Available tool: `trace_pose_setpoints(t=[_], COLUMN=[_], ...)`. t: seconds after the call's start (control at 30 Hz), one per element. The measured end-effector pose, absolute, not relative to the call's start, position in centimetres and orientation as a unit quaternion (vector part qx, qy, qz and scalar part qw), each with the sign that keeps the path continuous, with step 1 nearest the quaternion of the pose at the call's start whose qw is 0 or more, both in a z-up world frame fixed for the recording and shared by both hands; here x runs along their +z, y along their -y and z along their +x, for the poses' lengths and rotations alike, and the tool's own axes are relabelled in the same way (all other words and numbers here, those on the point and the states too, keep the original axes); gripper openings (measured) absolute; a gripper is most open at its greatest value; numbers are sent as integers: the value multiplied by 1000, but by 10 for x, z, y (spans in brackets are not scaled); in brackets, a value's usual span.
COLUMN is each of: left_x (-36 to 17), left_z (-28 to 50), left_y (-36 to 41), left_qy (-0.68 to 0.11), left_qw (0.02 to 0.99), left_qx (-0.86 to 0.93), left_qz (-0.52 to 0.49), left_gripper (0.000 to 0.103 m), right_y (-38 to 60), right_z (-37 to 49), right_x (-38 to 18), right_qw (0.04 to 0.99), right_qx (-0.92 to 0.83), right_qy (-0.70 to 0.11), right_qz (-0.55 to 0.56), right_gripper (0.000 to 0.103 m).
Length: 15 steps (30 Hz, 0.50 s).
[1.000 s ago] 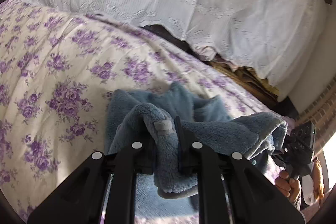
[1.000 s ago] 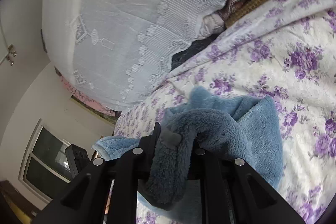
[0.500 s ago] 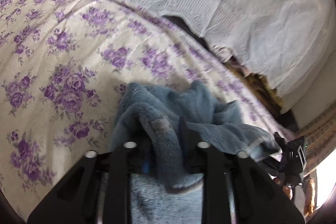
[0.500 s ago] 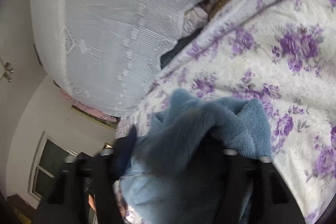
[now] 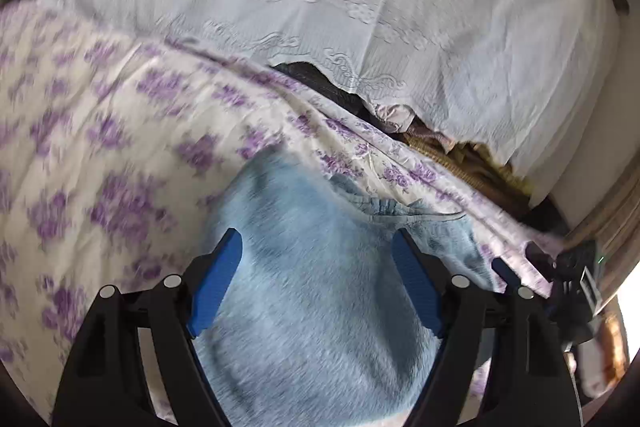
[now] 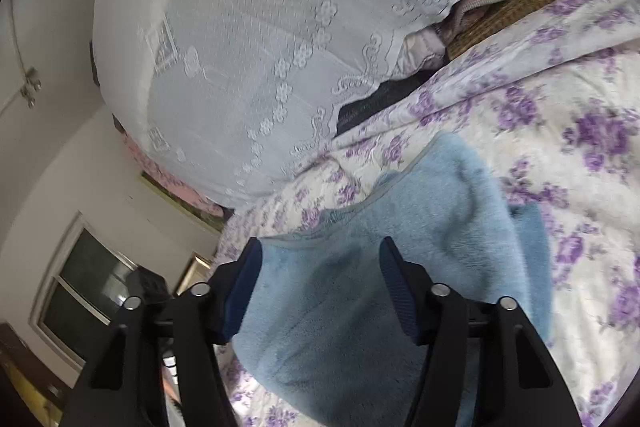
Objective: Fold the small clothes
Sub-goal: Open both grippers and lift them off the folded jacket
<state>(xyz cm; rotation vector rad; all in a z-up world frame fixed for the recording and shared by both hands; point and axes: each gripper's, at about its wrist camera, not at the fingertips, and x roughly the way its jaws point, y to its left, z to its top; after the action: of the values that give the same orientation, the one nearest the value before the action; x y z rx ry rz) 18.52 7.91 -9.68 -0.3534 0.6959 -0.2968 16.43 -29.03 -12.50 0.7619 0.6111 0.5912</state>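
Fluffy blue fleece garment (image 5: 320, 307) flat on purple-floral bedspread (image 5: 100, 147), directly beneath both claws, long axis toward far bedspread edge. Left gripper (image 5: 318, 267) just spread, right gripper (image 6: 320, 271) spread, just narrowing; neither pinching anything.

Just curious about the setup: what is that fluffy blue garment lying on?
The blue fleece garment lies on a white bedspread with purple flowers, which shows all around it. Whatever is beneath the bedspread, or tucked inside the garment's folds, is covered.

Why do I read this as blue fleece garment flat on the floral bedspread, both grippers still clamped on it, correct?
Not clamped. Both wrist views show the left gripper and right gripper with jaws apart, having just let go; the blue fleece garment lies loose on the floral bedspread.
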Motion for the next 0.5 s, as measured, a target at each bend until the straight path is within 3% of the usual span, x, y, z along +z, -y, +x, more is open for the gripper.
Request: trace_pose_setpoints(t=[0.1, 0.2, 0.27, 0.33, 0.5], left_x=[-98, -122, -155, -161, -156], left_z=[206, 236, 258, 262, 252], left_y=[-67, -73, -85, -95, -112], left_qy=[-345, -377, -439, -441, -432], left_qw=[920, 905, 876, 873, 879], left_qx=[-99, -50, -7, -19, 38], left_qz=[-158, -190, -198, -207, -201], left_gripper=[93, 94, 94, 96, 99], right_y=[267, 257, 260, 273, 315], right_z=[184, 208, 219, 224, 213], right_x=[-128, -144, -159, -170, -172], right_qw=[838, 824, 829, 829, 838], right_qx=[286, 286, 266, 255, 191], right_qy=[-306, -326, -334, -333, -307], right_qz=[349, 365, 362, 369, 409], right_gripper=[60, 61, 60, 37, 35])
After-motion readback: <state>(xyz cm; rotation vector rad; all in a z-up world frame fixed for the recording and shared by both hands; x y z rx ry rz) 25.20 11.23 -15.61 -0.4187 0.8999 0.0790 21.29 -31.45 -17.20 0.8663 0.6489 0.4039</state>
